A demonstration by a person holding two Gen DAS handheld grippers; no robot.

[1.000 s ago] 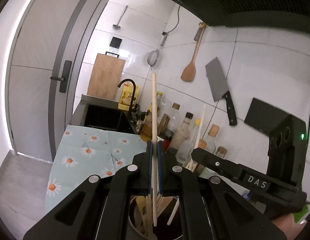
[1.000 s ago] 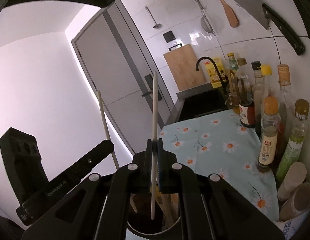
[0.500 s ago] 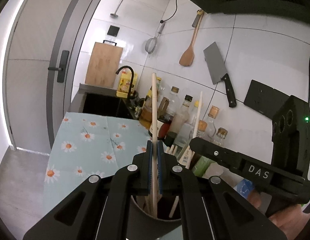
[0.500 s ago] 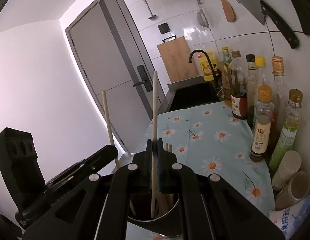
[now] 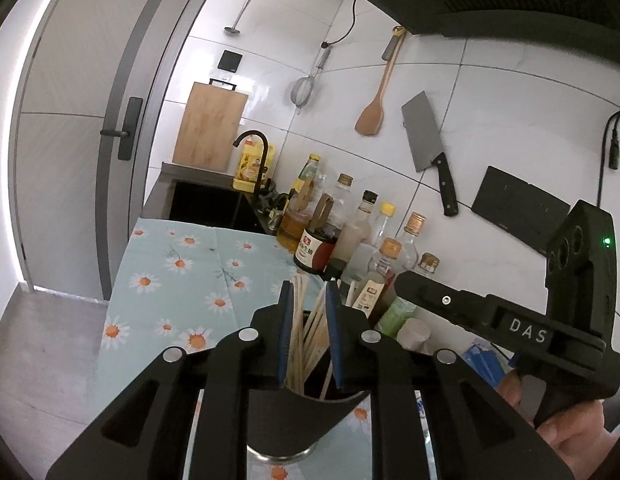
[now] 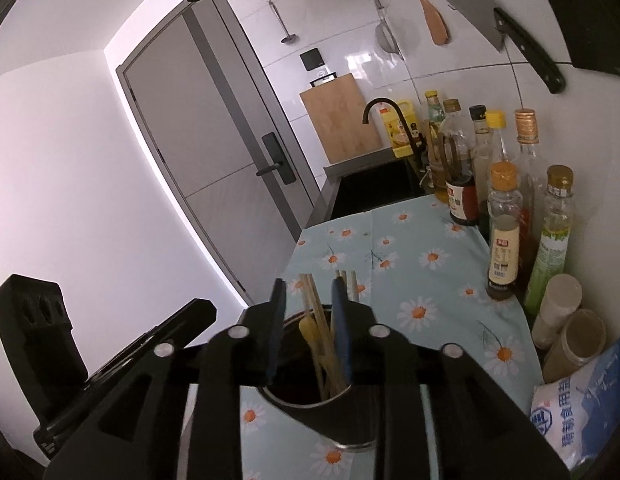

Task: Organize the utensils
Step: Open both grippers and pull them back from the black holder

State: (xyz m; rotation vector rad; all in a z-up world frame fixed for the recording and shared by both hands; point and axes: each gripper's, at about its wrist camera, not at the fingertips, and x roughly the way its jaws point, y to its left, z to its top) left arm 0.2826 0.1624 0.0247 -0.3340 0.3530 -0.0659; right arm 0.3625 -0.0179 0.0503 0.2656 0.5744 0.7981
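Over the near edge of the daisy cloth we hold both grippers above the steel cup of chopsticks; the left gripper and right gripper have their jaws apart, gripping nothing. Chopsticks stand loose in the cup between our fingers. "DAS" reads white on the right gripper's body, and bottles along the wall edge carry Chinese labels we cannot read.

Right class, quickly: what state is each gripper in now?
Left gripper: open, holding nothing, above the dark round metal utensil cup.
Right gripper: open, holding nothing.
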